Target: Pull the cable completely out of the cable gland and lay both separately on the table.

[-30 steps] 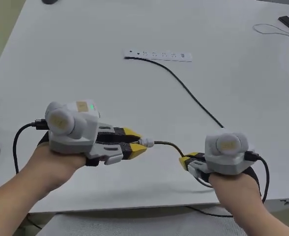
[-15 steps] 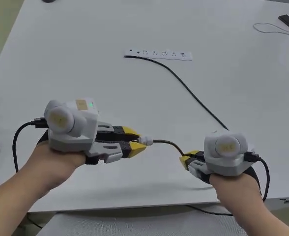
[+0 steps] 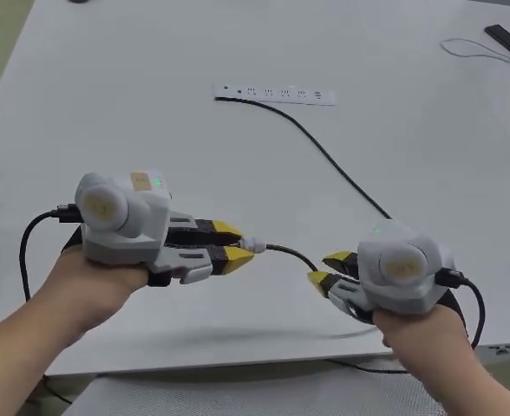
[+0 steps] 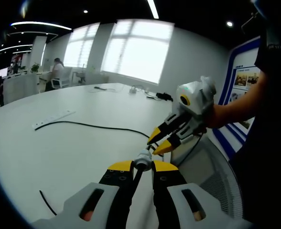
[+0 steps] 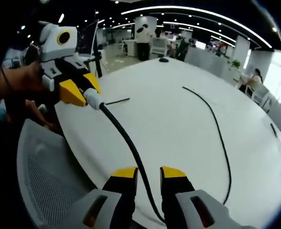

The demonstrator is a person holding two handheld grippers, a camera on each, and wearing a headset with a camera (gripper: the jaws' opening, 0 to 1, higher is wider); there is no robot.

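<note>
**A:** White table [image 3: 151, 87], mostly bare, with a power strip [image 3: 274, 94] far up it. How far along is the job?

**B:** Barely begun, I judge. The cable gland [image 3: 254, 245] is well on the near side of the power strip, held above the surface and pinched between the jaws of the left gripper [image 3: 238, 245]. The cable [image 3: 291, 253] is still threaded into it.

**A:** And the cable's other stretch?

**B:** It runs from the gland to the right gripper [image 3: 326, 268], which is farther from the power strip and off to its right. Those jaws stand spread. The right gripper view has the cable passing through the gap between them, not clamped.

**A:** So what is left?

**B:** Nearly all of it: grip the cable, draw it fully clear of the gland, then set the two down apart. Neither lies on the table yet.

**A:** Is there room for that?

**B:** Plenty. The stretch between the power strip and the grippers is open. Two cautions, though. The black cord [image 3: 324, 156] from the power strip's left end trails toward the right gripper and could tangle with the work cable. And the table edge farthest from the power strip lies right under both hands, so a piece set down there might slip off. Better to lay them farther in.
</note>
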